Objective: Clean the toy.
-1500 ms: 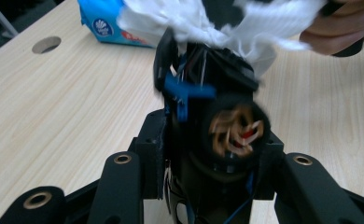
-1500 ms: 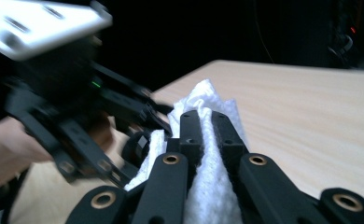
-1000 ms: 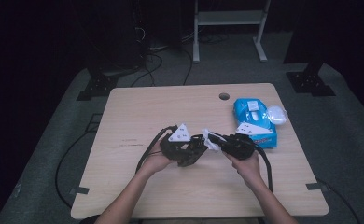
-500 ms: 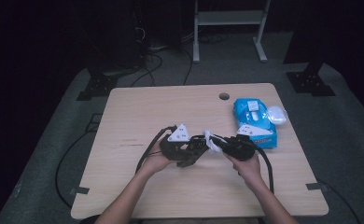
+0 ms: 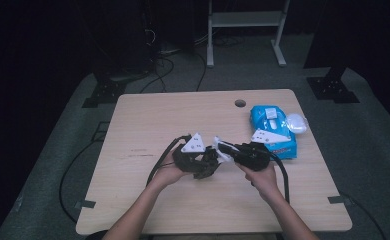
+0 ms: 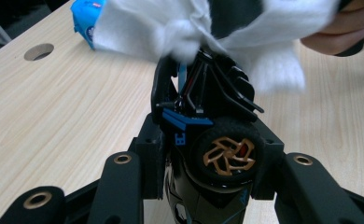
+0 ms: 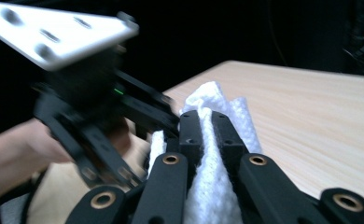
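You sat at a pale wooden desk seen from above, with both forearms coming in from six o'clock and your hands meeting just below the desk's centre.

Your left gripper had its jaws closed on a small black toy car. In the left gripper view the car sat nose-down between the two black jaws, a rubber tyre with a bronze-coloured wheel facing the camera and a blue part just above it. The pads pressed against its sides.

Your right gripper pointed toward nine o'clock, straight at the left one, and its jaws were pinched tight on a white wipe. In the right gripper view the cloth bunched up between the jaws and spilled past their tips. In the left gripper view the same wipe draped over the far end of the car, at twelve o'clock from the wheel, touching it.

The car and wipe were held together in the gap between your two hands, just above the desk surface.

At two o'clock from your hands, near the right edge, a blue packet of wipes lay flat on the desk. A round cable hole sat at twelve o'clock, near the far edge.
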Available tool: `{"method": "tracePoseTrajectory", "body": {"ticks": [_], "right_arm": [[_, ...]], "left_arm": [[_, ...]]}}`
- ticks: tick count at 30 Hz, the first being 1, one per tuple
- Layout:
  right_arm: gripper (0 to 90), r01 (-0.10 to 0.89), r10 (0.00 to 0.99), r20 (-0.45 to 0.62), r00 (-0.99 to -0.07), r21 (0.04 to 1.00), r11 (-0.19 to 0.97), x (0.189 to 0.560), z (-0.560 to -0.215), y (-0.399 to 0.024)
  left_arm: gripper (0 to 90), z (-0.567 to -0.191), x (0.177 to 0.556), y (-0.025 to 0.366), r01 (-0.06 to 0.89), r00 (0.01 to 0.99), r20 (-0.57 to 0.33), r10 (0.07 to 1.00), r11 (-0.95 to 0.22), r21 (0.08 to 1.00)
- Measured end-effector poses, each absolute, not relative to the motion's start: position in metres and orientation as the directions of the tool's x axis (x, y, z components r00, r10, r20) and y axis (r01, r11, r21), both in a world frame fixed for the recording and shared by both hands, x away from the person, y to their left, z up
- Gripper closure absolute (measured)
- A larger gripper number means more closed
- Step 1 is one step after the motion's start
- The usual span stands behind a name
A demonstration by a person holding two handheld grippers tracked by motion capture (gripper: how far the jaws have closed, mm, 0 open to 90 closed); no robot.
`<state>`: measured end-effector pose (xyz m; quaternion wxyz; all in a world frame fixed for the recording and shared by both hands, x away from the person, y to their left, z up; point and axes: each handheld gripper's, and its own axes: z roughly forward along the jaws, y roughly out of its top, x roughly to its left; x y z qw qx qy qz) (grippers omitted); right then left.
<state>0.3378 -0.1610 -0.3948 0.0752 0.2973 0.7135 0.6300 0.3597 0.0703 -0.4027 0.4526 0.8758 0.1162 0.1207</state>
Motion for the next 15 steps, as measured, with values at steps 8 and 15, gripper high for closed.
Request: {"method": "tracePoseTrajectory", "body": {"ticks": [8, 15], "right_arm": [[83.8, 0.276, 0.52, 0.176, -0.836, 0.954, 0.121, 0.329, -0.386, -0.141], [83.8, 0.314, 0.581, 0.211, -0.786, 0.946, 0.082, 0.338, -0.394, -0.167]], "left_arm": [[56.9, -0.402, 0.356, 0.065, 0.086, 0.945, 0.112, 0.309, -0.563, 0.822], [57.1, -0.401, 0.359, 0.07, 0.092, 0.943, 0.109, 0.315, -0.561, 0.823]]}}
